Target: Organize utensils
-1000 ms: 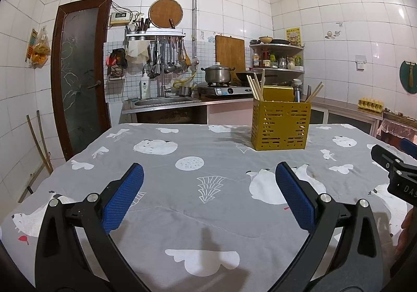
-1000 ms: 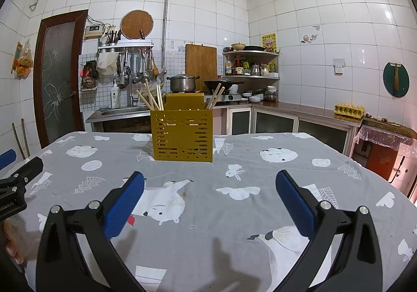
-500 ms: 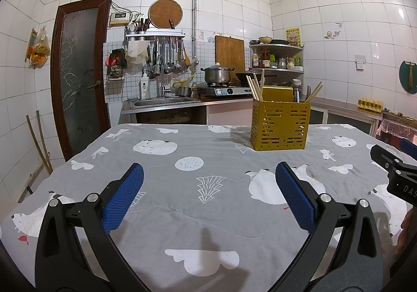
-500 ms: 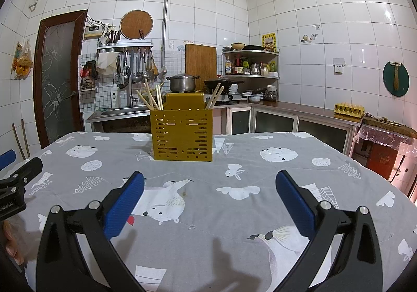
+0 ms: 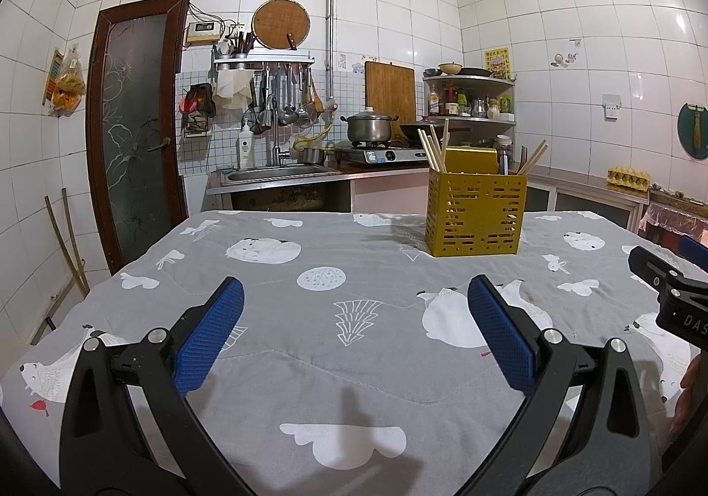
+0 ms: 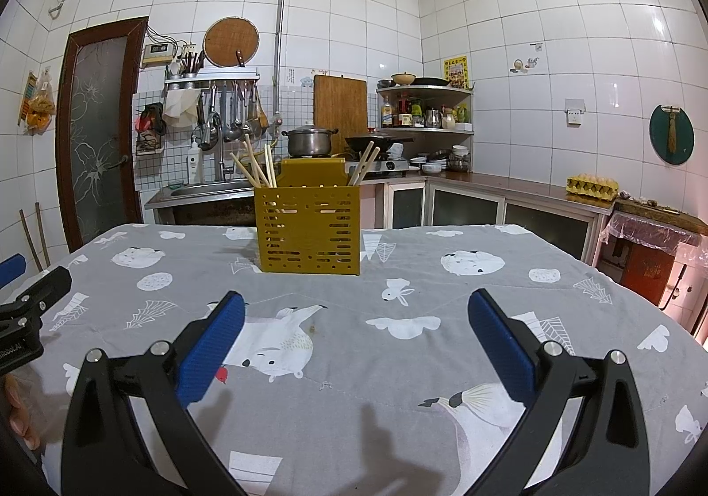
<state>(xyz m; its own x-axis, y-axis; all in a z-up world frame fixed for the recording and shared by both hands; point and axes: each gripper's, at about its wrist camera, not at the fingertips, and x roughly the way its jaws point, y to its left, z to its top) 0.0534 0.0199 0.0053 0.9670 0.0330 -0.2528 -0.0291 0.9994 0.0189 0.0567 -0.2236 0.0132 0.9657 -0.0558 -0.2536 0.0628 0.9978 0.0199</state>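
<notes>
A yellow slotted utensil holder (image 5: 475,215) stands upright at the far side of the table, right of centre in the left wrist view; it also shows in the right wrist view (image 6: 309,228). Wooden chopsticks (image 5: 431,148) lean out of its left and right compartments (image 6: 254,166). My left gripper (image 5: 354,334) is open and empty, low over the grey cloth, well short of the holder. My right gripper (image 6: 354,334) is open and empty too, also short of the holder. Each gripper's tip shows at the edge of the other's view (image 5: 663,281).
The table has a grey cloth (image 5: 354,274) with white animal prints. Behind it are a sink counter (image 5: 274,177), a pot on a stove (image 5: 369,128), hanging ladles, a corner shelf and a brown door (image 5: 132,133). An egg tray (image 6: 590,186) sits on the right counter.
Both grippers stay open and nearly still. The left wrist view has crept very slightly, so the holder sits marginally higher and further left.
</notes>
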